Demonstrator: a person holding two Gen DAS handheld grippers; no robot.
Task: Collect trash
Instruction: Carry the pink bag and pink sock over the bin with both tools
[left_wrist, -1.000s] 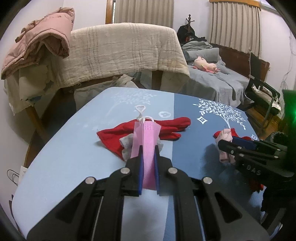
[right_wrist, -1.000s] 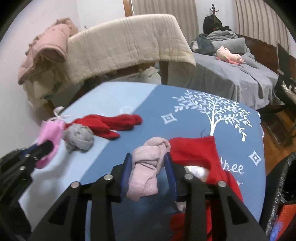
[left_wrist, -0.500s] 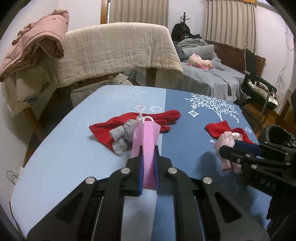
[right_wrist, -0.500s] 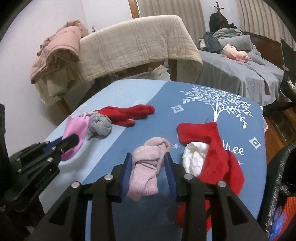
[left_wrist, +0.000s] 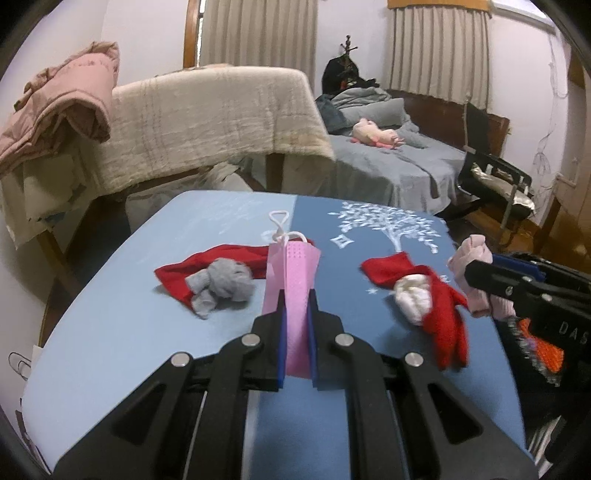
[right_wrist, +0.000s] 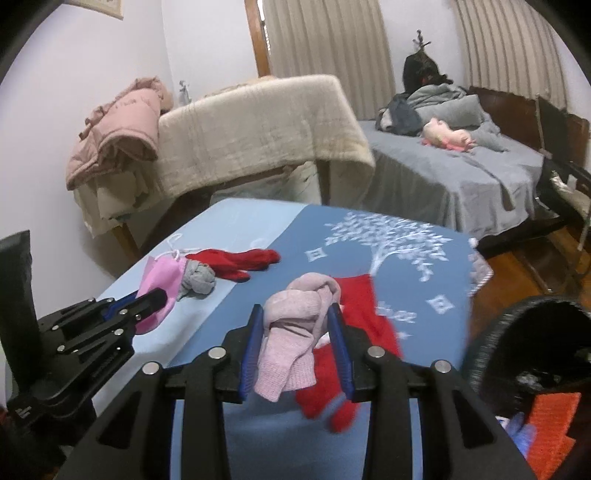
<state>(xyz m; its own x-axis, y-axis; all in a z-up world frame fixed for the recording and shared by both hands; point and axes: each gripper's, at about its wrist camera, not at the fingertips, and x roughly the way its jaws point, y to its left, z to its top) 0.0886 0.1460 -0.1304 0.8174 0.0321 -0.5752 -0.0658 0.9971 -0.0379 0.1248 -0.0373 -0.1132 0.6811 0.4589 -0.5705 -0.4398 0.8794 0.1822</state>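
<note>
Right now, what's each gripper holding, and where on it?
Left gripper pinches the pink face mask at its lower end. Right gripper clamps the bunched pink sock across its middle.

Blue table (left_wrist: 110, 332), red socks (left_wrist: 207, 266)

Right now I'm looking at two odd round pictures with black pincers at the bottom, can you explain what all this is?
Each picture comes from a wide-angle camera on a hand-held tool that a person carries, one per hand. The left tool is shut on a pink face mask. The right tool is shut on a pale pink sock. On the blue table lie a grey sock on a red cloth, and a red sock over something white. A black bin stands at the right.
</note>
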